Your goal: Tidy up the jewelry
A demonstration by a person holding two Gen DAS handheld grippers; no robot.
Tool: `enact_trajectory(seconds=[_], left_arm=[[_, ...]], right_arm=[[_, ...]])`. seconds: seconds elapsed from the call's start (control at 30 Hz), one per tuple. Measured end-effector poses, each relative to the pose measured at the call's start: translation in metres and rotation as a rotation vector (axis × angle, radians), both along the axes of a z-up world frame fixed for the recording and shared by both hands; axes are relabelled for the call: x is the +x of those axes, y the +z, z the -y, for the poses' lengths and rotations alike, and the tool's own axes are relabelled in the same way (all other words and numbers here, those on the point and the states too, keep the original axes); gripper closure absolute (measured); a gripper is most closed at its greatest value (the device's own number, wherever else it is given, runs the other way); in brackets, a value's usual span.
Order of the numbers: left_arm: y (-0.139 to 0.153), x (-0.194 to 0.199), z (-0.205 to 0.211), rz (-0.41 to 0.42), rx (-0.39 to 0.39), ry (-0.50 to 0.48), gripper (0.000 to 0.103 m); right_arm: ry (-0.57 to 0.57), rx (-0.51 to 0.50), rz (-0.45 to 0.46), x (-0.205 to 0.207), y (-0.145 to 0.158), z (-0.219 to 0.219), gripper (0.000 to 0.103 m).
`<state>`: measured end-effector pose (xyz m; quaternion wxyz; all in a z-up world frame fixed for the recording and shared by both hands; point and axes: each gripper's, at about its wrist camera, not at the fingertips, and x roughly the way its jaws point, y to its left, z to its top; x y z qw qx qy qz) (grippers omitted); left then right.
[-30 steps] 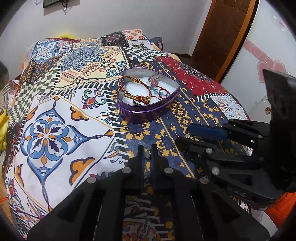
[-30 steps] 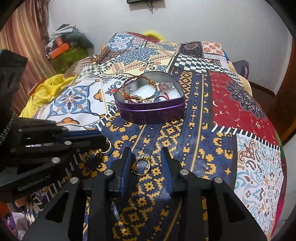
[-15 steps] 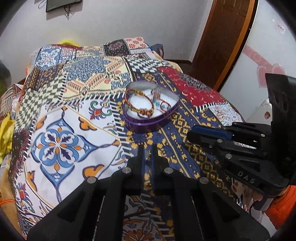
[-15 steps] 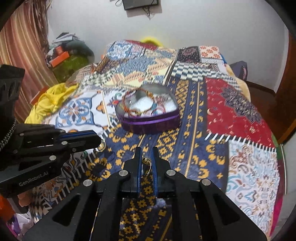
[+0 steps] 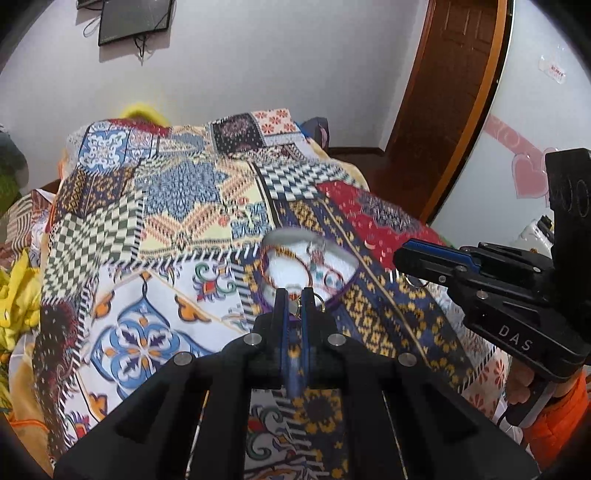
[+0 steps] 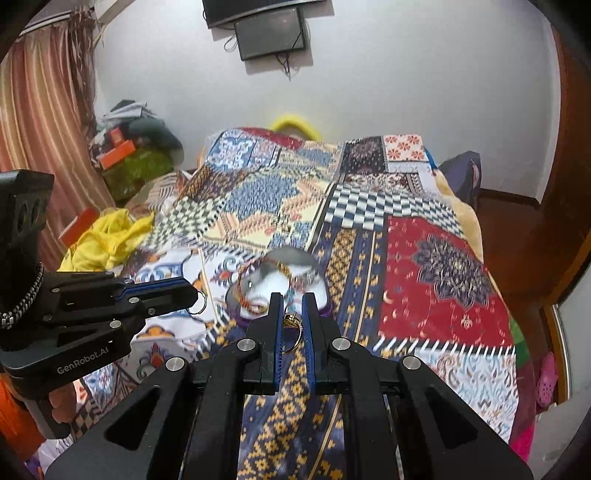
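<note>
A purple heart-shaped tin (image 5: 341,291) (image 6: 325,291) with a white lining holds red and gold bracelets (image 5: 295,262) and sits on the patchwork bedspread (image 5: 177,206). My left gripper (image 5: 294,301) is shut on a gold ring (image 5: 295,305), lifted above the bed just short of the tin; it shows in the right wrist view (image 6: 192,295) with its ring (image 6: 199,301) hanging at the tips. My right gripper (image 6: 293,308) is shut on a gold ring (image 6: 293,325), also lifted; it shows in the left wrist view (image 5: 400,256) right of the tin.
The bedspread (image 6: 424,266) covers the whole bed. Yellow cloth (image 6: 107,236) lies at the left edge. A clutter pile (image 6: 133,147) and curtain (image 6: 40,122) stand far left. A wooden door (image 5: 450,92) is at the right, a wall screen (image 6: 271,31) behind.
Both grippers rose off the bedspread with their rings. The right gripper closed on its ring a second ago. The tin now sits lower and smaller in both views.
</note>
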<state>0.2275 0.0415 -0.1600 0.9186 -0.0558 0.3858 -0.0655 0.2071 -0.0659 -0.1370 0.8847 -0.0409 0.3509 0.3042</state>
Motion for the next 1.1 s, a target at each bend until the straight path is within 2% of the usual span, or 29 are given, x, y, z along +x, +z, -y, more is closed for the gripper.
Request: enact_trajectory(seconds=[0.2, 0.47, 0.83, 1.1], left_arm=[[0.007, 0.013, -0.002, 0.021, 0.001, 0.005, 0.098], [0.001, 0.034, -0.002, 0.015, 0.01, 0.004, 0.098], [-0.028, 0.064, -0.005, -0.078, -0.015, 0.004, 0.099], [-0.036, 0.069, -0.004, -0.107, -0.016, 0.002, 0.099]], right_arm=[[-0.007, 0.015, 0.016, 0.012, 0.006, -0.004, 0.094], [0.0, 0.018, 0.001, 0.026, 0.002, -0.01, 0.094], [0.022, -0.023, -0.085, 0.043, -0.026, -0.019, 0.094], [0.05, -0.067, -0.094, 0.047, -0.034, -0.026, 0.094]])
